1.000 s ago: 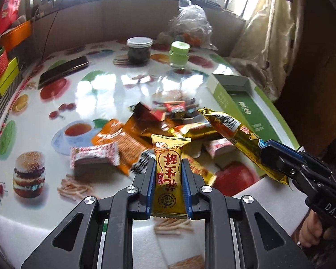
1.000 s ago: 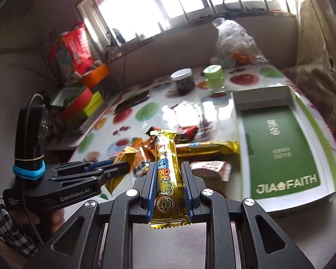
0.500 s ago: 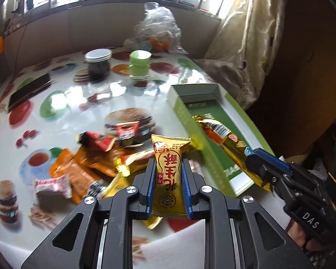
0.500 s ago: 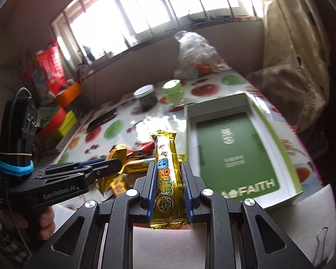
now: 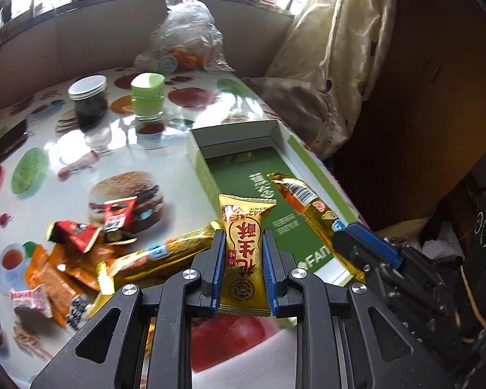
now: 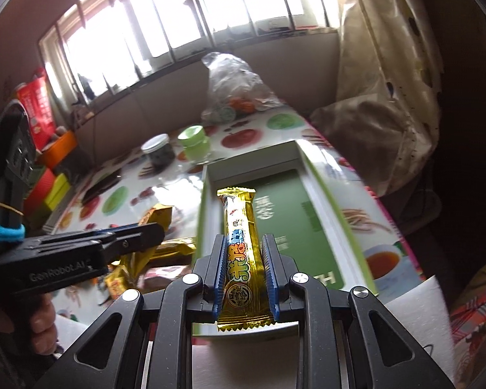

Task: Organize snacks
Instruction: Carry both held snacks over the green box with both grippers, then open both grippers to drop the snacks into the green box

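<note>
Between the blue-padded black fingers of the left gripper sat a yellow-gold packet with red characters; between the right gripper's fingers, a shiny gold bar lettered yellow and blue. Ahead of both lay a box, green inside with white walls, on a white tablecloth printed with burgers, apples and green dots

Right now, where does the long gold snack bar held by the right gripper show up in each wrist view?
Left wrist view: the long gold snack bar lies right of centre, slanting over the green box, its lower end in the right gripper.
Right wrist view: the bar stands at lower centre, clamped between the blue fingers.
Shared landmark: the green-lidded jar.
</note>
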